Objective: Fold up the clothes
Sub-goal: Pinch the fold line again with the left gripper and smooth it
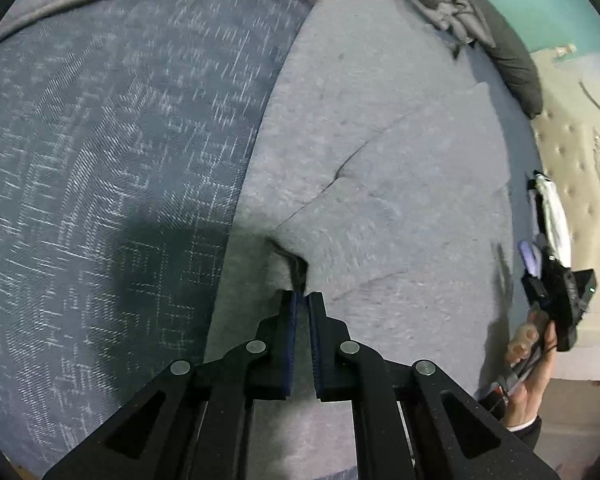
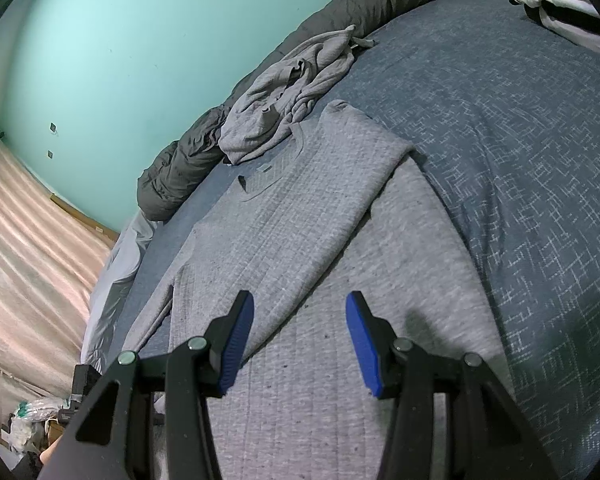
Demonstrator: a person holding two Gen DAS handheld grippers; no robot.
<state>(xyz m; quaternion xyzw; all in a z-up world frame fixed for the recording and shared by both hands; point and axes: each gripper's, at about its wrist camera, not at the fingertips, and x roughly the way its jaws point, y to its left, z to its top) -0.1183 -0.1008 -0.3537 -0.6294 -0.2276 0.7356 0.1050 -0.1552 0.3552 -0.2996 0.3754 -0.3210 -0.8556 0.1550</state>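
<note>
Left wrist view: we found the left tongs (image 1: 303, 300) clenched on a raised pinch of the grey sweater (image 1: 380, 184), which lay flat on the blue bedspread (image 1: 100, 140). We saw the right tongs (image 2: 300, 320) released above the sweater, one sleeve (image 2: 300, 216) folded across its body.

Black grippers (image 1: 302, 300) (image 2: 300, 320), blue ribbed pads (image 2: 362, 344), round silver pivot pins (image 1: 349, 347); dark sleeve (image 1: 526, 432) with white cuff.
</note>
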